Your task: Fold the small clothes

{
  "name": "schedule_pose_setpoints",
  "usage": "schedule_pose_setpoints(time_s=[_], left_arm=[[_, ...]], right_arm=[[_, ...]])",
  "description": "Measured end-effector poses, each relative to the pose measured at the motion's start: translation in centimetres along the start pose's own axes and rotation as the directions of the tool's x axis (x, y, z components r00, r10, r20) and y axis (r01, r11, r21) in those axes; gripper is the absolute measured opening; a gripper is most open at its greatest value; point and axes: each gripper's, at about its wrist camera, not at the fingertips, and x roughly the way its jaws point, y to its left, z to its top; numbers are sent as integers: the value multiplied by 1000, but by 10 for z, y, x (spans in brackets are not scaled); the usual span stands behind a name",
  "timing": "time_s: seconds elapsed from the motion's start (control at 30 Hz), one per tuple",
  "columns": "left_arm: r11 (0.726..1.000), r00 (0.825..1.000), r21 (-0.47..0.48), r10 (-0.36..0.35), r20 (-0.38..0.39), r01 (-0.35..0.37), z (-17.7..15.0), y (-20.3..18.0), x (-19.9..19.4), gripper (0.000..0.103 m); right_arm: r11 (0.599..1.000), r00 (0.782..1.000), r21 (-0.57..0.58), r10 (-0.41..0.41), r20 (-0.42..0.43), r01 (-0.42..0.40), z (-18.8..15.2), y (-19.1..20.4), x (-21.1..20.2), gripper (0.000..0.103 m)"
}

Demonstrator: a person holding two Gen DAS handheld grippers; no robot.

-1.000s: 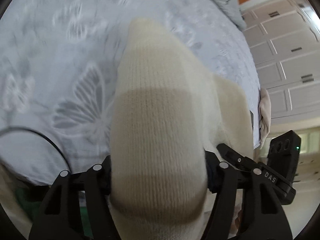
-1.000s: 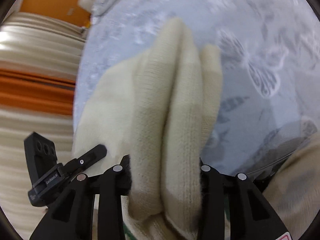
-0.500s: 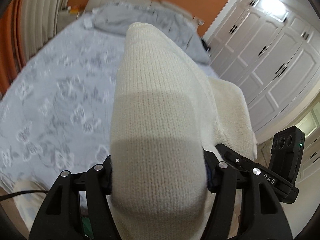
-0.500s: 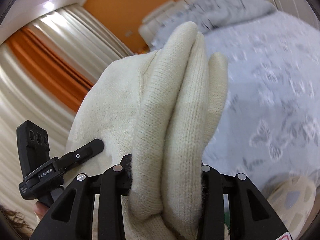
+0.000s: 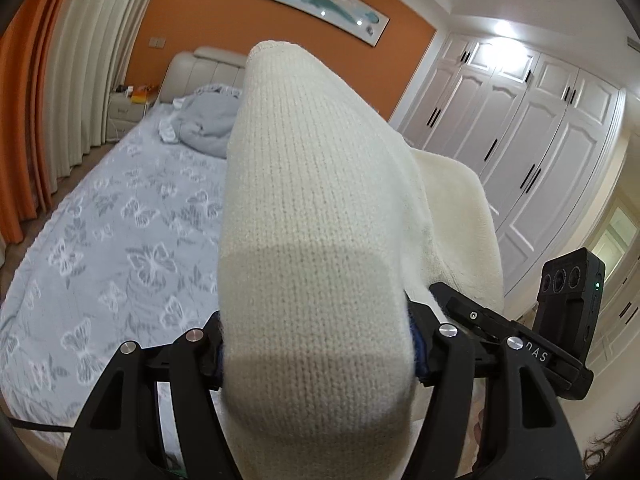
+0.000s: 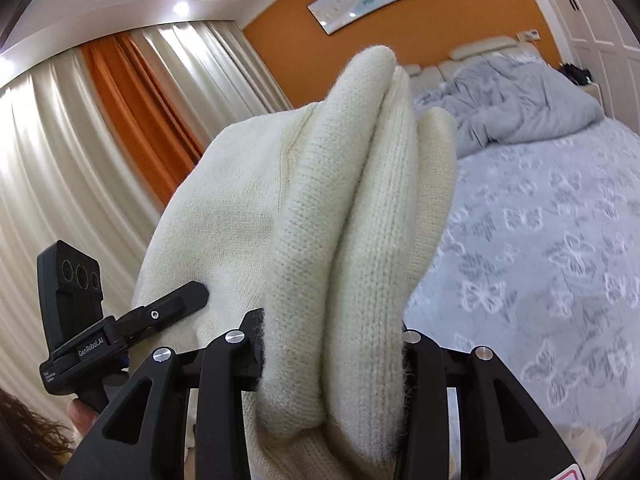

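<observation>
Cream knitwear, a small sweater [image 5: 316, 264], hung in the air above the bed [image 5: 120, 232] as we gripped it from both ends. Our left gripper [image 5: 316, 344] had its jaws clamped on one bunched fold; our right gripper [image 6: 332, 344] pinched several gathered layers [image 6: 360, 220]. Beyond the bed, a grey duvet [image 6: 516, 108] lay crumpled at the headboard, with white wardrobes [image 5: 532, 140] alongside.

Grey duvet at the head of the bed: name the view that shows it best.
The right wrist view. There the crumpled grey duvet spreads wide and unobstructed across the upper right, folds clear. In the left wrist view the cream knit garment hides its right side, leaving a smaller bunched part by the headboard.
</observation>
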Motion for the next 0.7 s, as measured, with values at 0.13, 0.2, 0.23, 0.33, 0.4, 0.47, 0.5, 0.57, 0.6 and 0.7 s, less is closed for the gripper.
schedule_pose_setpoints(time_s=[0.13,0.2,0.23,0.33,0.4,0.47,0.5,0.57,0.6,0.7], left_arm=[[1000,1000,-15,0,18,0,7,19,6,63],[1000,1000,-24,4,18,-4,8,27,12,63],[999,1000,-33,7,17,-7,8,33,17,63],[998,1000,-56,12,-6,-12,6,51,31,63],[998,1000,-70,9,-26,-11,1,62,42,63],[995,998,-94,9,-62,-15,-5,73,58,63],[995,997,-102,10,-74,-18,-8,76,63,63],[993,994,-118,13,-105,-26,-12,82,77,63],[992,993,-124,12,-117,-27,-14,84,82,63],[991,990,-133,4,-138,-22,-16,90,94,63]], right_arm=[[1000,1000,-16,2,-7,-2,8,2,20,36],[1000,1000,-19,2,-15,-3,11,2,33,36],[1000,1000,-13,4,-23,-5,11,0,40,36],[1000,999,2,-8,-53,8,8,-7,64,36],[1000,997,11,-19,-73,20,3,-11,75,36],[999,994,30,-31,-105,34,-4,-22,90,36],[998,993,39,-38,-115,43,-6,-26,94,36],[997,989,50,-53,-138,61,-10,-33,104,36],[996,987,61,-61,-151,71,-12,-39,109,36],[994,984,75,-67,-165,80,-14,-48,116,36]])
